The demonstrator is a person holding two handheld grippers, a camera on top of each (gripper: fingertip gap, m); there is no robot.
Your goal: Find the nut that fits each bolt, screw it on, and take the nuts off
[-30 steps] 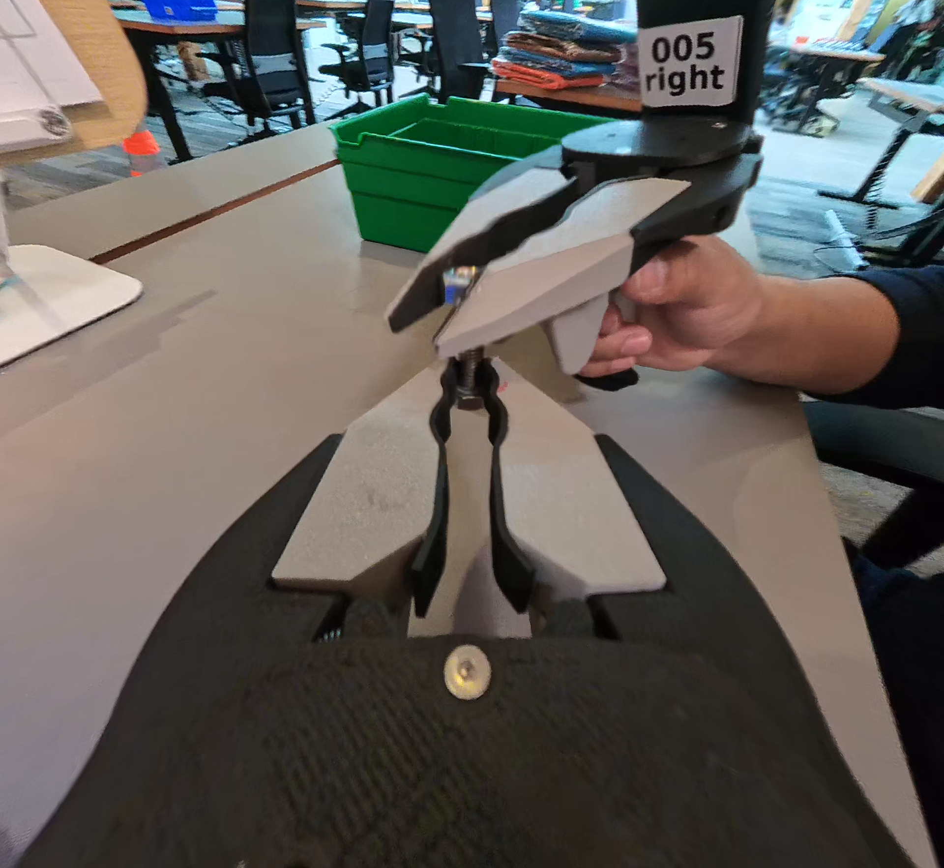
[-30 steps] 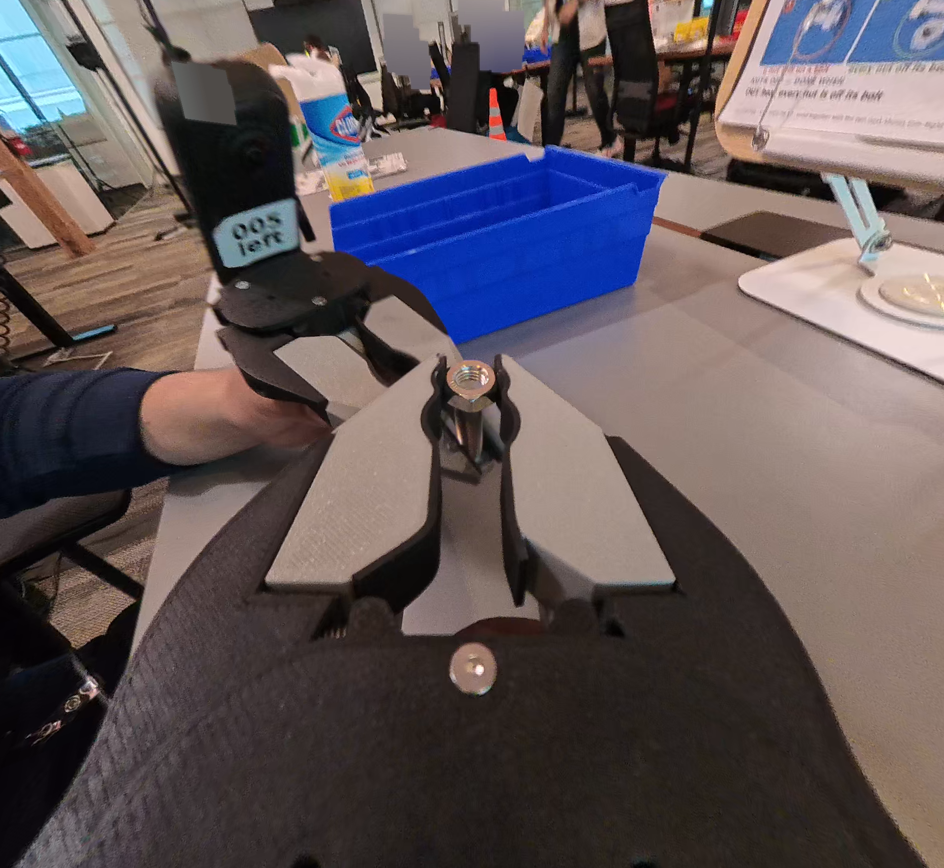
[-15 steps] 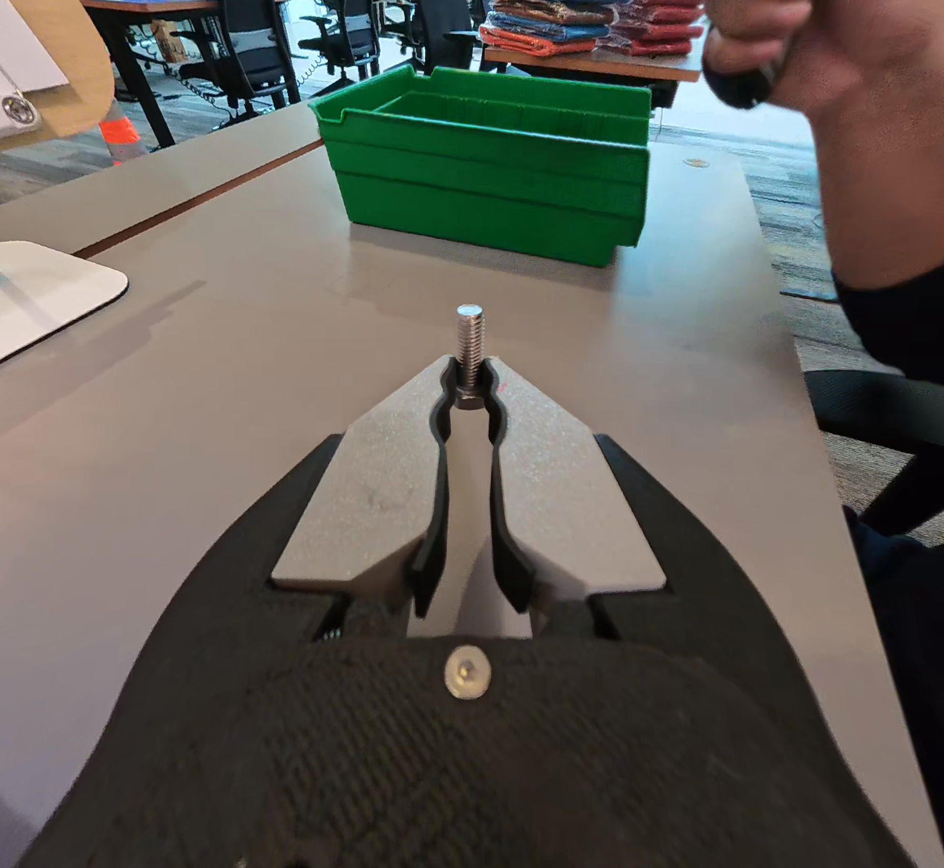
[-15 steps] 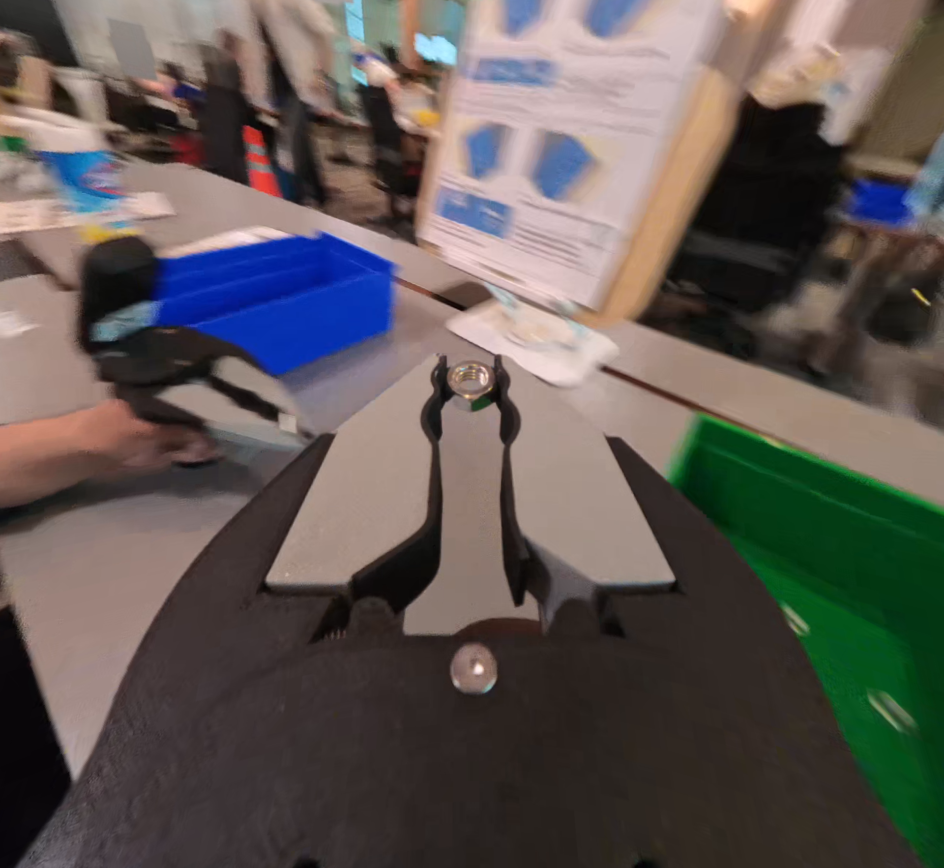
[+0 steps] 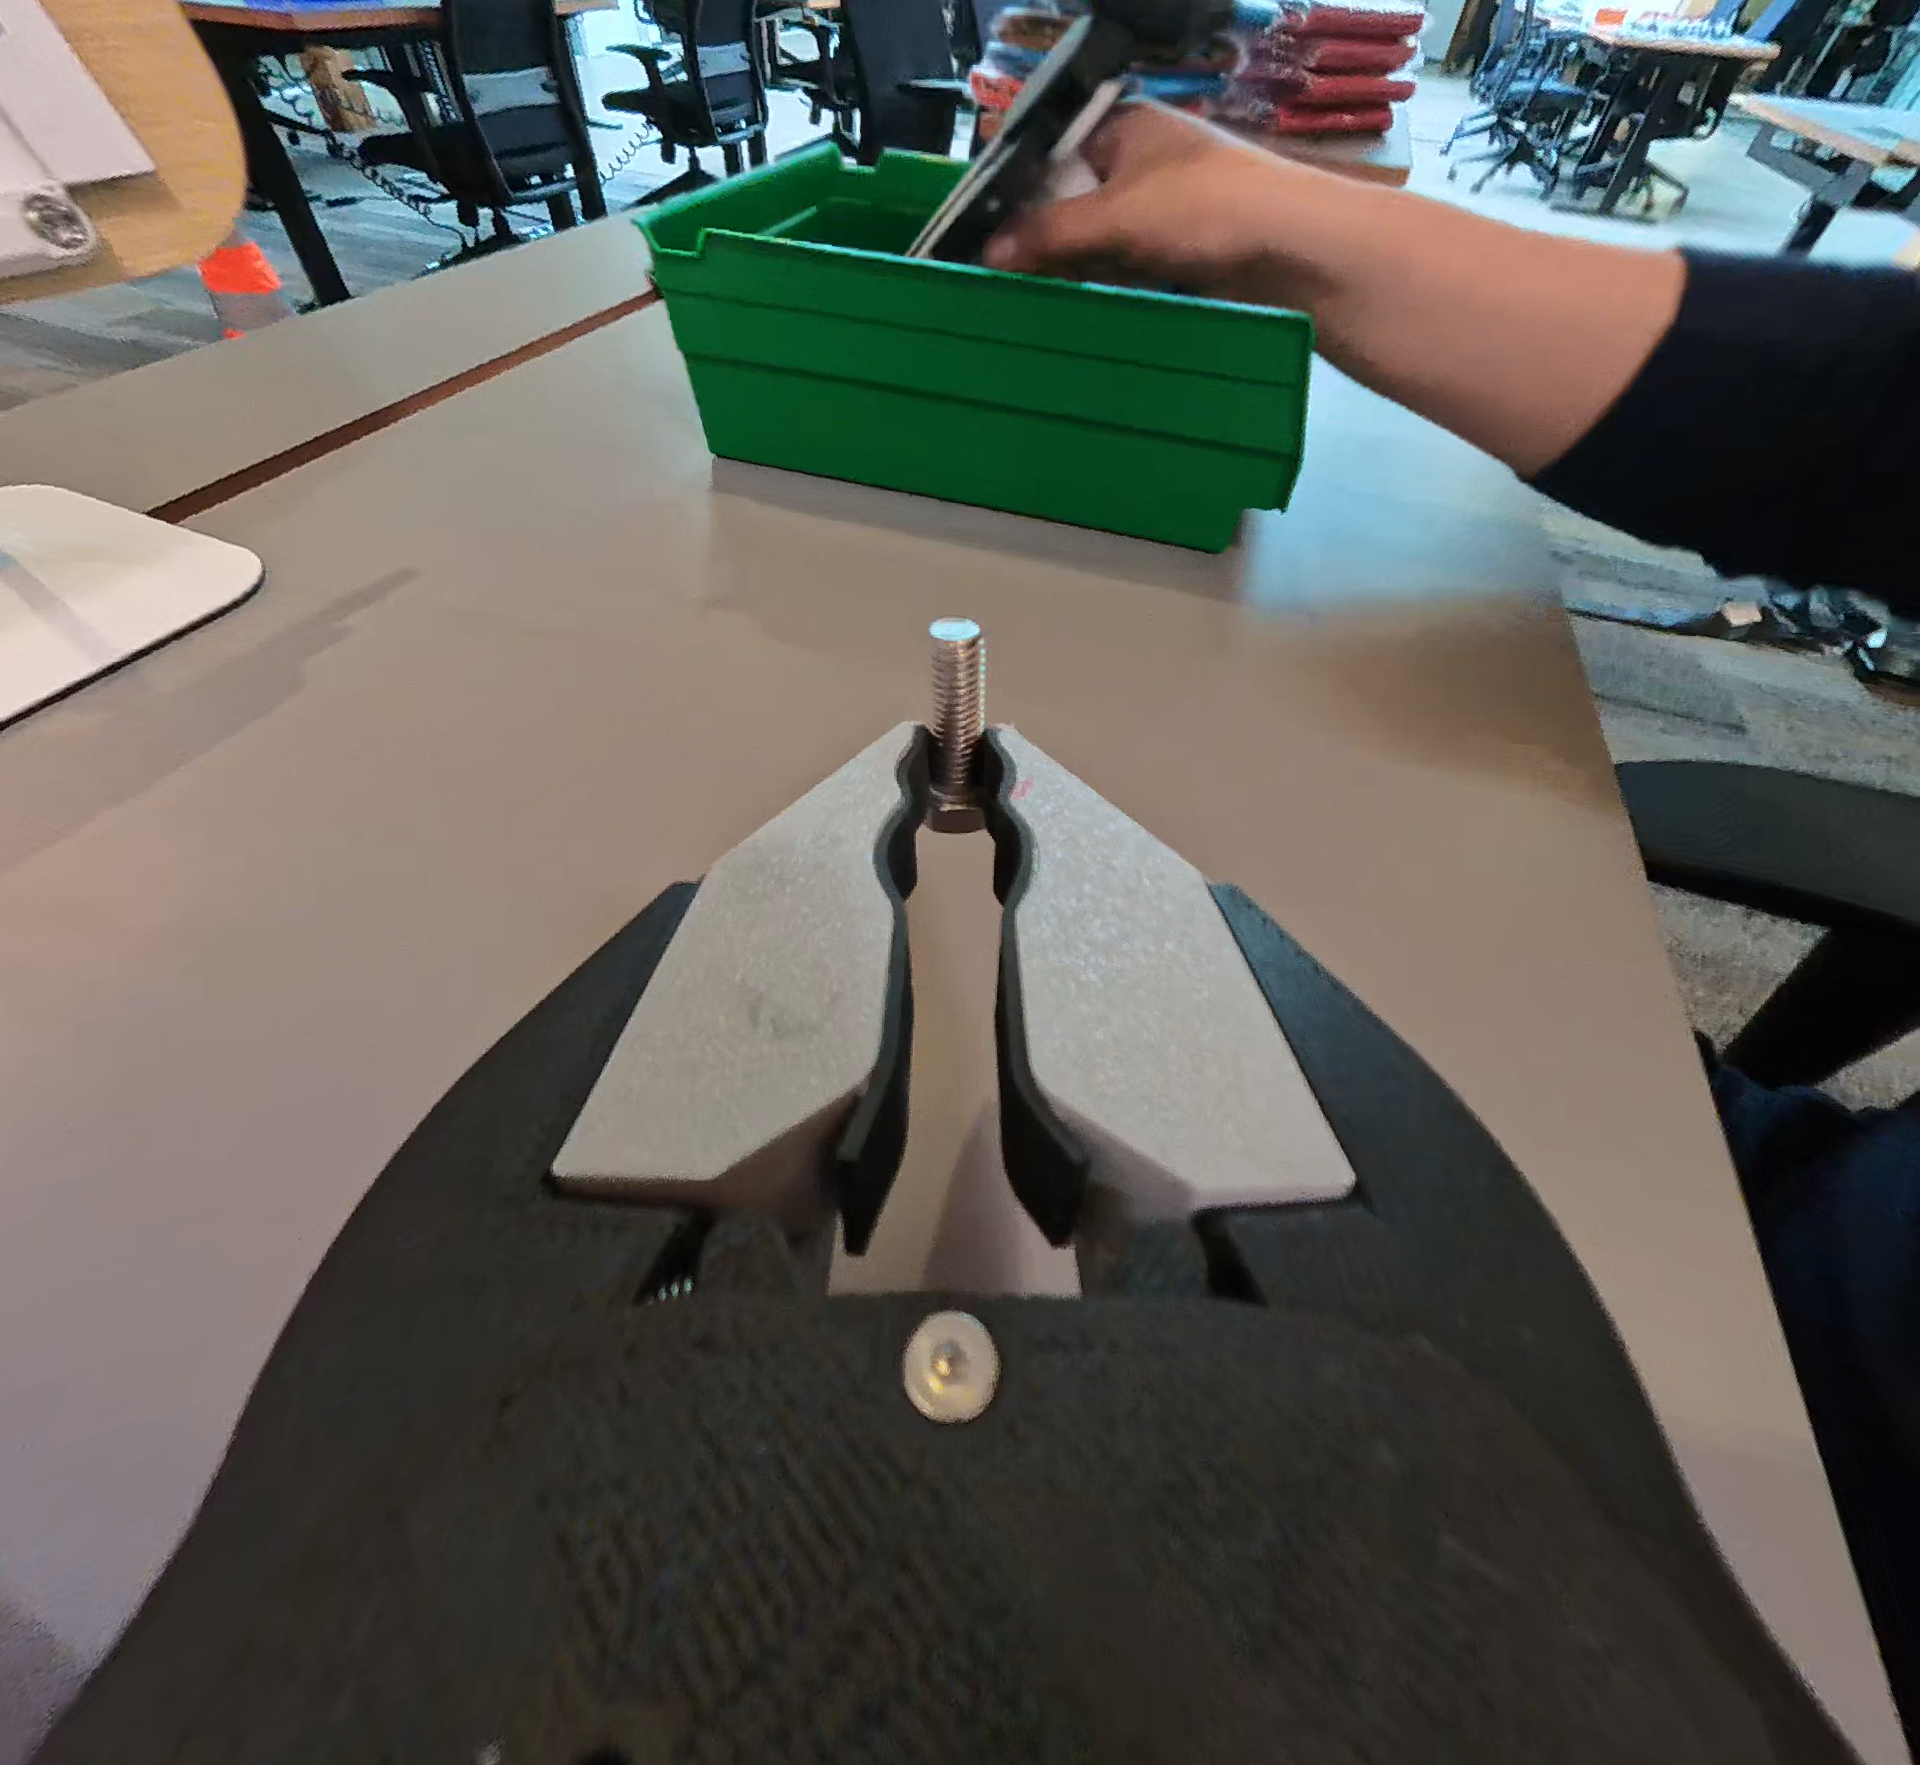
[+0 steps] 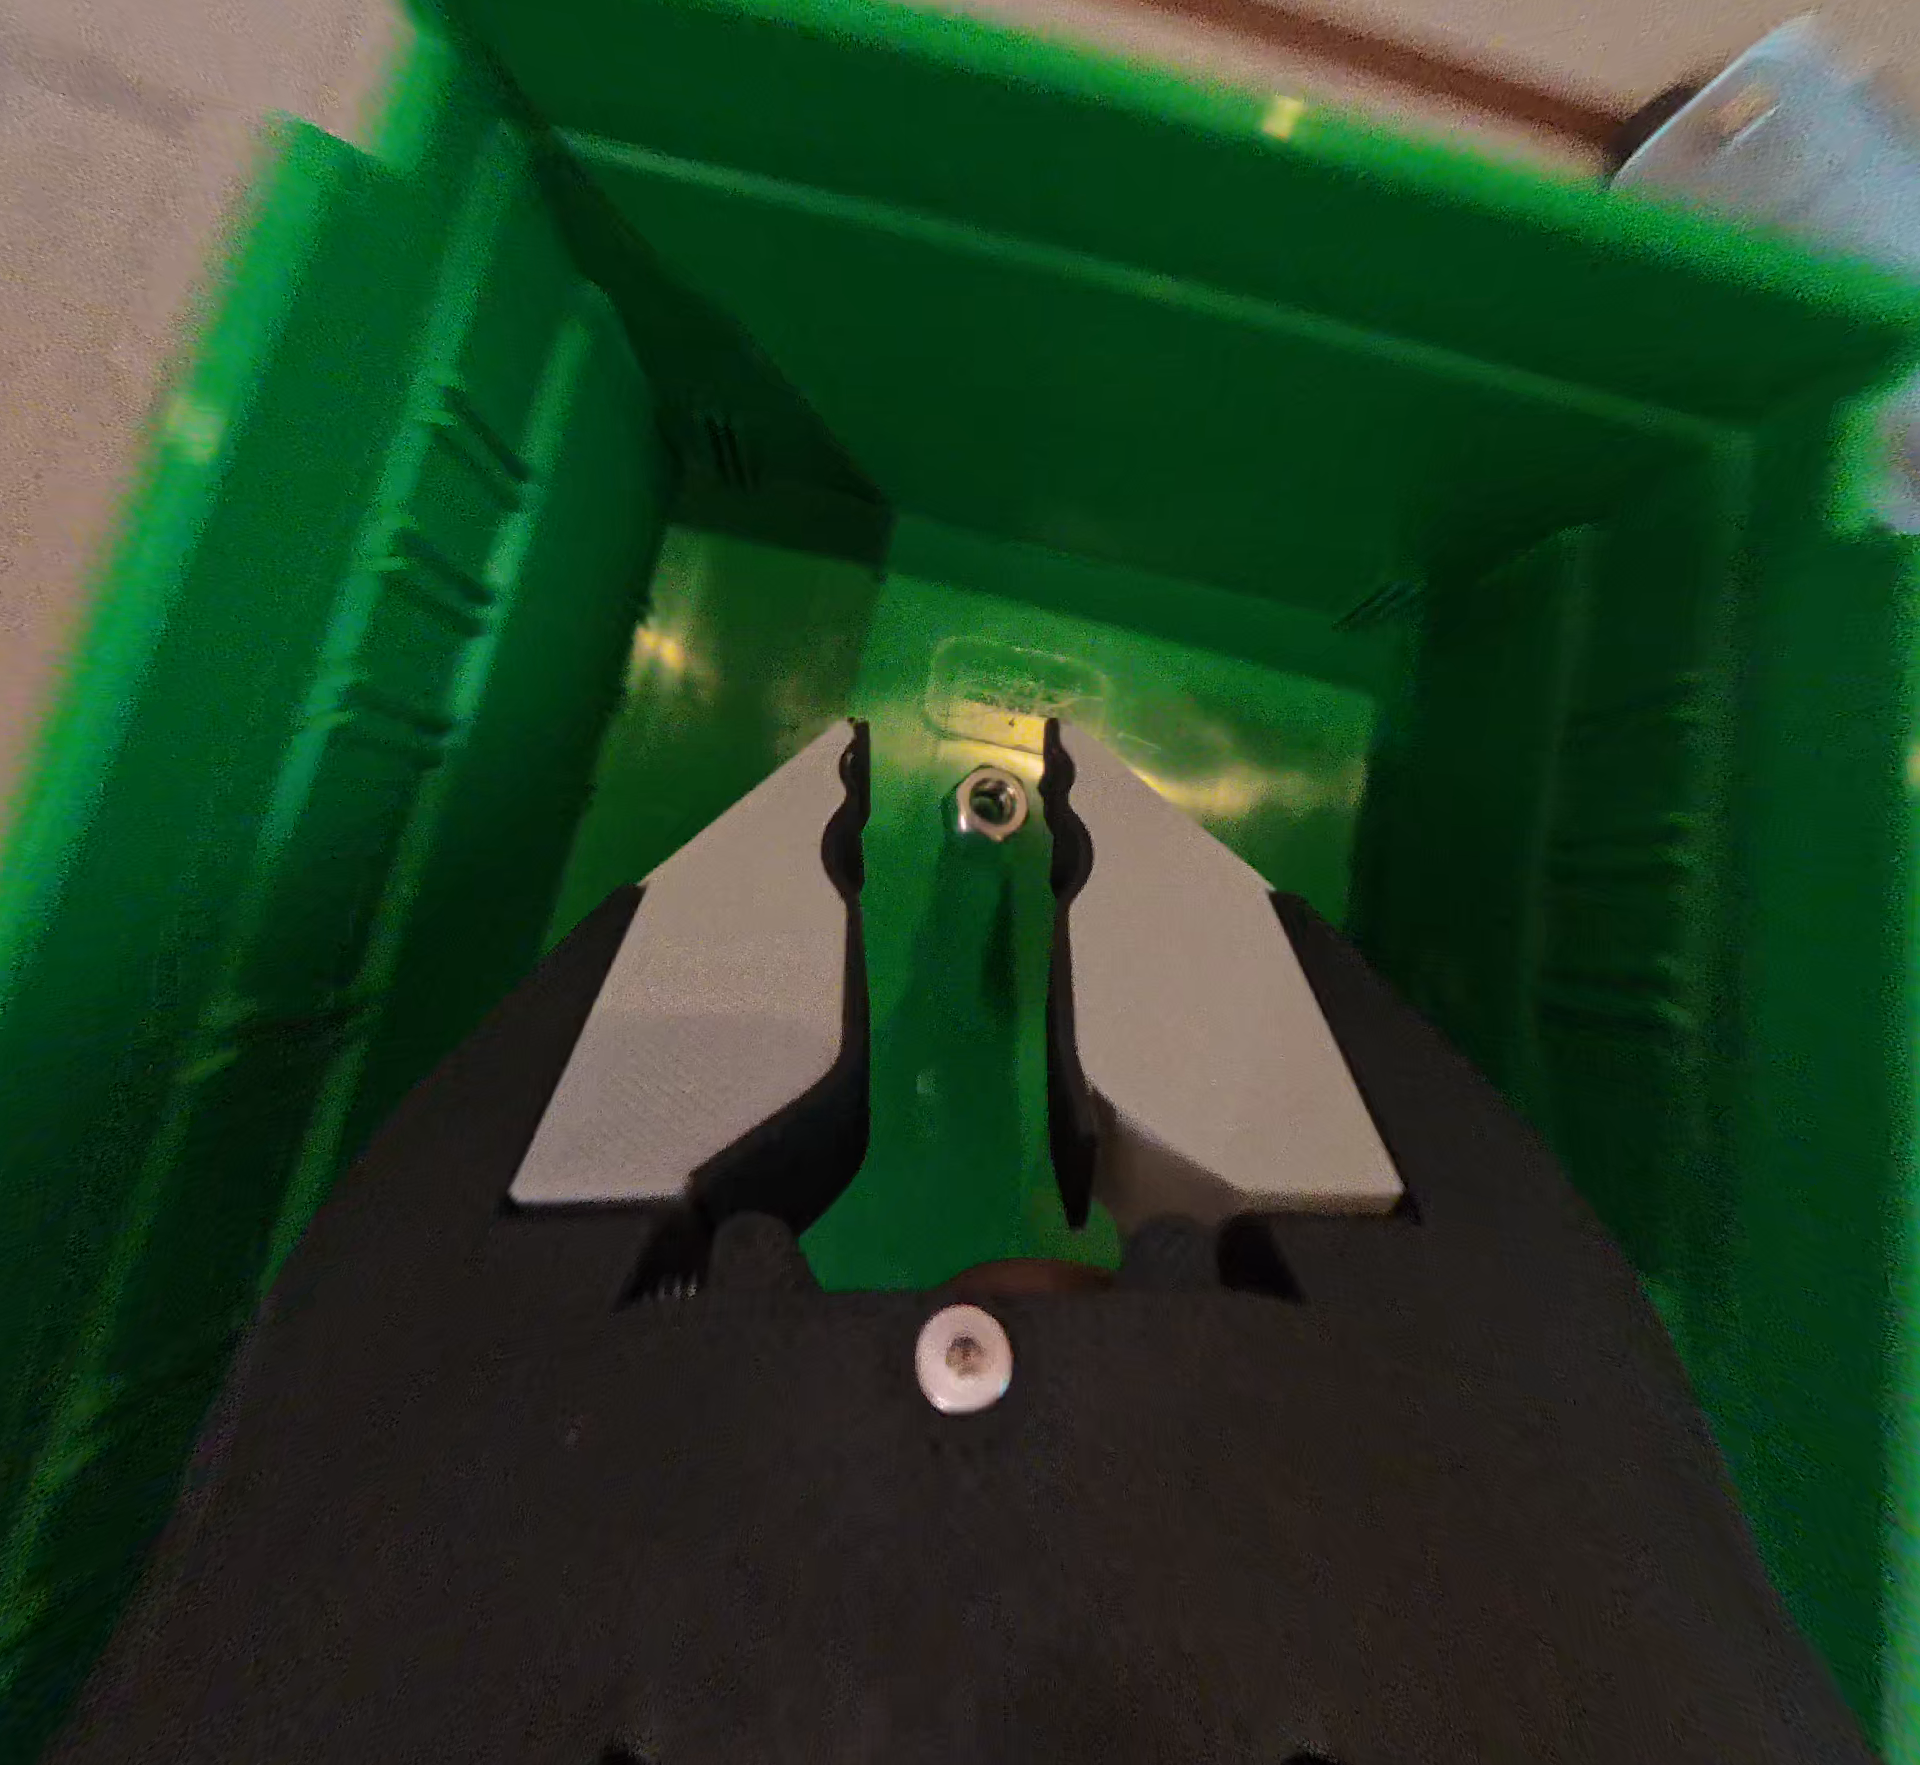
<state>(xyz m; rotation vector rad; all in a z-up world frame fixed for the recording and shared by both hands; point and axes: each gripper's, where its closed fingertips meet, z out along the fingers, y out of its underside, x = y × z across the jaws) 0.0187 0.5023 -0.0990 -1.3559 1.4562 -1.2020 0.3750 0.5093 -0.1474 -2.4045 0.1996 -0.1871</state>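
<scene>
My left gripper is shut on a silver bolt, gripped by its hex head with the threaded shank pointing forward, bare of any nut, over the grey table. My right gripper is open and points down into the green bin. A silver nut sits loose between its spread fingertips, over the bin floor, close to the right finger. In the left wrist view the right gripper dips into the green bin, held by a hand.
A white stand base lies at the table's left. A wooden board stands above it. The table has a right edge near a dark chair. Office chairs and desks stand beyond. Some 35 centimetres of space lies between my two pairs of fingers.
My right gripper pulled the nut off the bolt, swung over to the green bin, pointed down into it and opened, letting go of the nut. My left gripper has kept still with the bolt.
</scene>
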